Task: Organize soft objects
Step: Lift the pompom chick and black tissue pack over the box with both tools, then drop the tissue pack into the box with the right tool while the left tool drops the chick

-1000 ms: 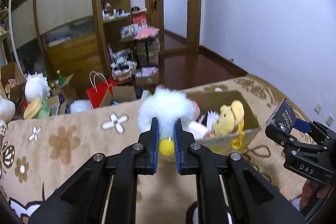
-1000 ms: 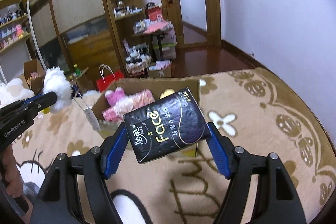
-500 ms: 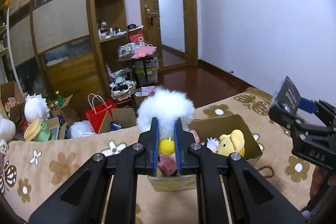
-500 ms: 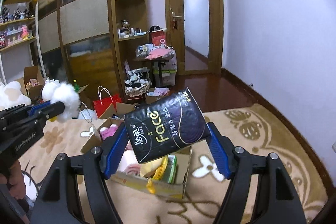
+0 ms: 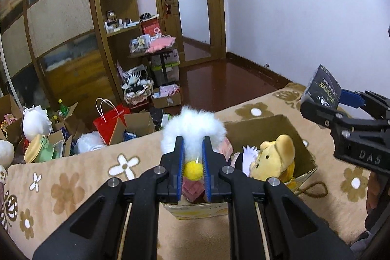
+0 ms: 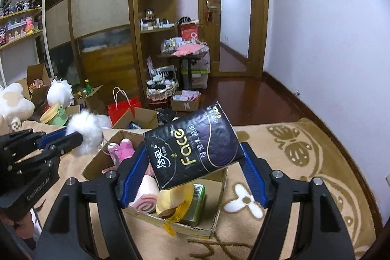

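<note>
Mid-carry, above the open cardboard box on a floral blanket. Left gripper clamped tight on a white fluffy toy; right gripper spread wide, gripping a black tissue pack. Next, probably — lowering, then releasing among the plush already inside.

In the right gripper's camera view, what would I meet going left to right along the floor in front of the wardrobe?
White fluffy plush toy → green glass bottle → red paper gift bag → frilly woven basket → small open cardboard box of pink packets.
</note>
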